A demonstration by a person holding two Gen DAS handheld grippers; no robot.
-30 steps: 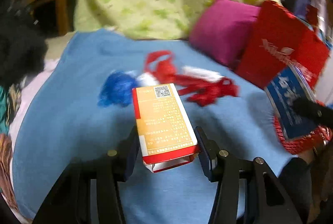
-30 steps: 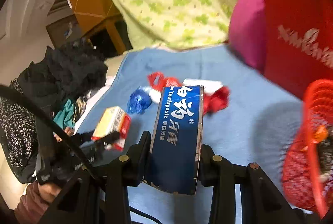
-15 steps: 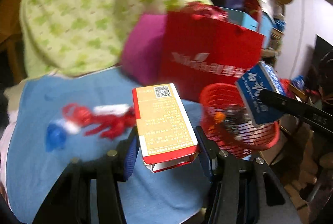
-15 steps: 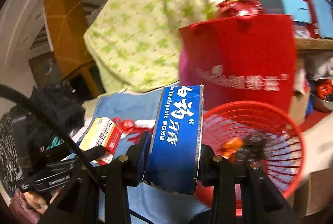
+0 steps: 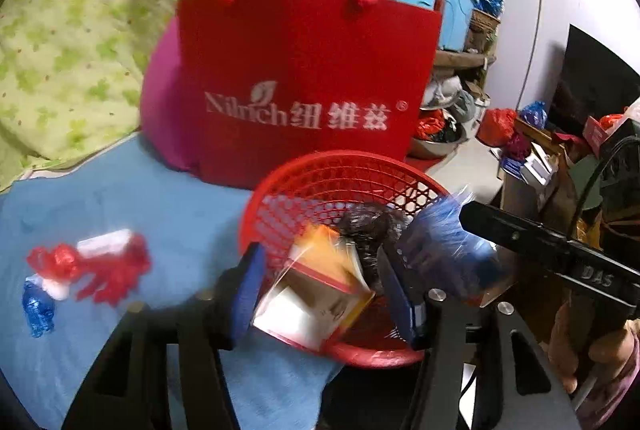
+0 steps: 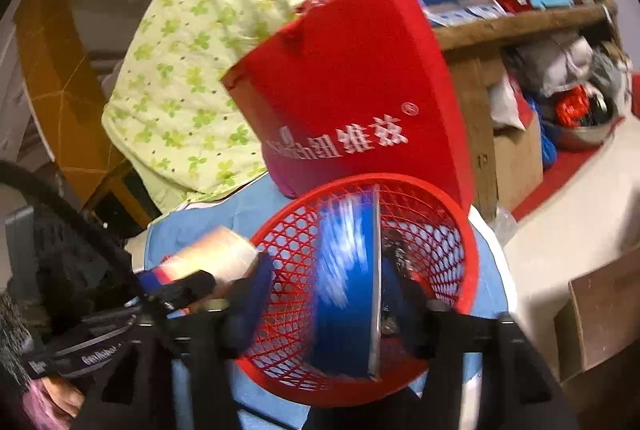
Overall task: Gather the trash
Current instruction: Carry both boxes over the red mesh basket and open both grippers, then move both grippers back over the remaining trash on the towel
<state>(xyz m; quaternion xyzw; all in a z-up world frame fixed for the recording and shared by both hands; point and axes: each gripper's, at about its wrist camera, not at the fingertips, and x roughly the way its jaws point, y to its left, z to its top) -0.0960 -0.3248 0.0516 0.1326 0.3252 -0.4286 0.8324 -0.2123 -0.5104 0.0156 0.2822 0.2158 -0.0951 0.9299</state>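
Observation:
A red mesh basket (image 5: pixel 340 170) (image 6: pixel 452 230) stands at the edge of the blue cloth. My left gripper (image 5: pixel 324 290) is open over it; the orange carton (image 5: pixel 320 294), blurred and tilted, is loose between the spread jaws, dropping into the basket. It also shows in the right wrist view (image 6: pixel 212 262). My right gripper (image 6: pixel 332 302) is open over the basket; the blue toothpaste box (image 6: pixel 348 290) (image 5: pixel 448 250), blurred, is falling between its jaws. Dark trash (image 5: pixel 368 222) lies in the basket.
Red and white wrappers (image 5: pixel 100 262) and a blue wrapper (image 5: pixel 38 306) lie on the blue cloth (image 5: pixel 120 198) at left. A red paper bag (image 5: pixel 304 82), a magenta cushion (image 5: pixel 160 110) and a green quilt (image 5: pixel 80 10) stand behind the basket. Cluttered floor and boxes lie to the right.
Both grippers swung right from over the cloth to above the basket. Both jaws opened, letting go of the carton and the toothpaste box, which now drop.

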